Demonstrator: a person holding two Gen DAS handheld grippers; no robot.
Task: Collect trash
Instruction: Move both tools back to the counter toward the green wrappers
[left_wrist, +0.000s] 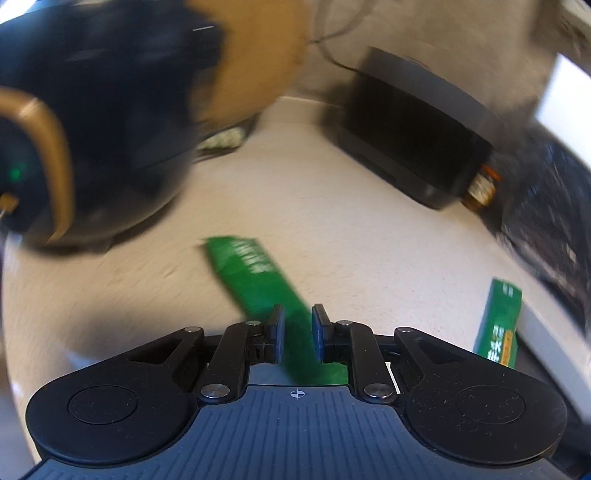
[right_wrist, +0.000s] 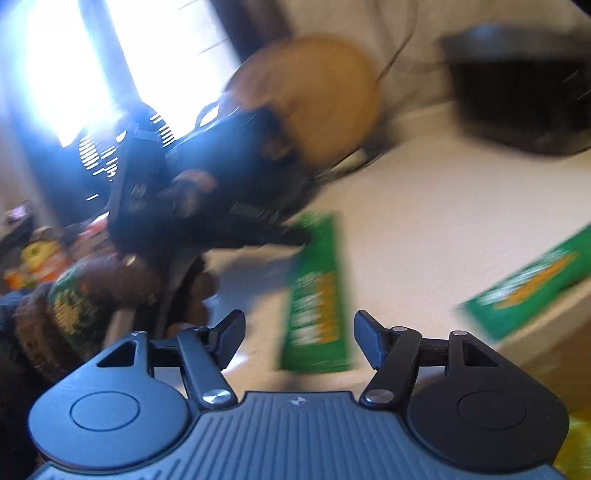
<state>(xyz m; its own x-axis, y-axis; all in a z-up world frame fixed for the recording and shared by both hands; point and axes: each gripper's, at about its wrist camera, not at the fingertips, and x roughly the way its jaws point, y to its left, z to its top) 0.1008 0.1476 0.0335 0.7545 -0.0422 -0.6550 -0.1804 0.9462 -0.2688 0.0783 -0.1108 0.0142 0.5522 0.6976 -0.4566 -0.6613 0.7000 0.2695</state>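
Left gripper angled down over the pale countertop, jaws narrowed onto a green wrapper; the pads sit against its sides, so it reads as gripped, with the strip sticking out forward-left past the tips. From the right wrist view the left gripper shows as a dark blurred body coming in from the left, its tip on the far end of that same green wrapper, which hangs down from it toward the camera. Right gripper jaws wide apart, nothing between the pads; the wrapper's near end sits just ahead of the gap, contact not visible. Second green wrapper lies flat on the countertop near its right edge, well apart from the first; in the left view it's at lower right. Containers: dark bin-like box at the back of the counter, contents can't tell. Round wooden board leans at the back wall. Heavy motion blur in both views.
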